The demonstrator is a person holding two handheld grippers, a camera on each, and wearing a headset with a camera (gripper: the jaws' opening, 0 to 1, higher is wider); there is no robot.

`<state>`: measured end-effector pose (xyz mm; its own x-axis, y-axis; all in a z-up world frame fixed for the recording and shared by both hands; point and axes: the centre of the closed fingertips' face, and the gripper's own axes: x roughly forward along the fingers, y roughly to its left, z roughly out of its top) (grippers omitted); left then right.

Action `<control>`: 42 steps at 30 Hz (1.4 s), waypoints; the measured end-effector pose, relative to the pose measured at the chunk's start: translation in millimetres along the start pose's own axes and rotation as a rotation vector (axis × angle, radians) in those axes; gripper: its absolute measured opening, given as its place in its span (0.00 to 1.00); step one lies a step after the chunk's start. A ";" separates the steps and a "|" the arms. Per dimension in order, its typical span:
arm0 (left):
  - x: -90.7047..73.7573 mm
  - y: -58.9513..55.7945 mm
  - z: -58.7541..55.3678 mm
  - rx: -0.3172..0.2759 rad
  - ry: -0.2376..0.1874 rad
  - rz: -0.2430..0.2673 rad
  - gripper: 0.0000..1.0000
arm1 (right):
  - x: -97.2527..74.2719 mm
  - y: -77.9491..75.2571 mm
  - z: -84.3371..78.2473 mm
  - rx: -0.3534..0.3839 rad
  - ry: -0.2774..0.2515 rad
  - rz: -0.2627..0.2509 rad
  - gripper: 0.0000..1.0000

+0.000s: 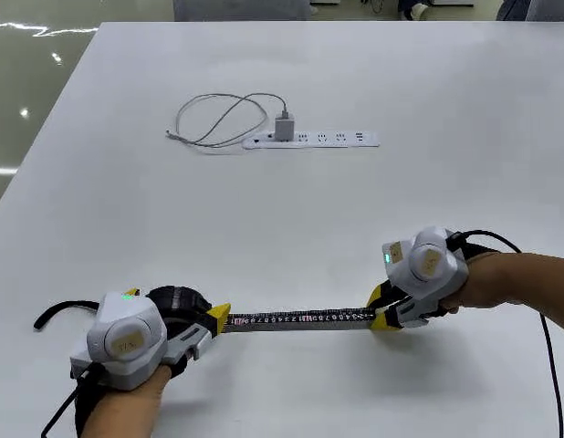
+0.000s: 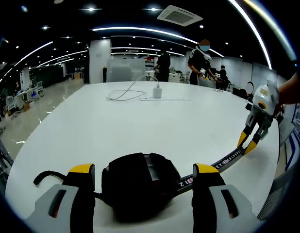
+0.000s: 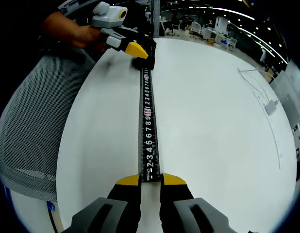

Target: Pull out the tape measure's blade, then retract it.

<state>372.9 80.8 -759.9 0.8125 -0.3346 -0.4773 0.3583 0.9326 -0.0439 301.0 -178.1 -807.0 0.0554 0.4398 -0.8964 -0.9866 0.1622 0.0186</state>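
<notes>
A black tape measure case (image 1: 177, 301) rests on the white table near its front left, and my left gripper (image 1: 186, 315) is shut on it. In the left gripper view the case (image 2: 140, 184) sits between the two yellow-tipped jaws of that gripper (image 2: 144, 170). The blade (image 1: 300, 318) is drawn out flat along the table toward the right. My right gripper (image 1: 381, 310) is shut on the blade's end. Seen from the right gripper view, the blade (image 3: 148, 126) runs straight from the shut right gripper (image 3: 151, 180) to the case and left gripper (image 3: 133, 48).
A white power strip (image 1: 314, 139) with a plugged charger (image 1: 284, 128) and a looped cable (image 1: 218, 119) lies mid-table, farther back. A black strap (image 1: 58, 312) trails left of the case. A grey mesh chair (image 3: 33, 136) stands by the table's edge. People (image 2: 201, 60) stand far behind.
</notes>
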 end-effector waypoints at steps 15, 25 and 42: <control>0.5 5.8 -7.9 -0.020 0.041 0.037 0.65 | 0.8 -1.0 0.1 0.018 0.044 -0.001 0.10; 2.0 5.2 -12.4 -0.054 0.078 0.039 0.64 | 0.4 -1.2 0.3 0.060 0.035 -0.024 0.10; 2.7 5.3 -13.2 -0.033 0.100 0.027 0.62 | 0.3 -2.8 2.1 0.090 0.023 -0.029 0.09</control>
<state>371.0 86.6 -773.0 0.7710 -0.2961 -0.5638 0.3204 0.9455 -0.0584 304.1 -176.6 -806.3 0.0789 0.4140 -0.9069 -0.9667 0.2538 0.0317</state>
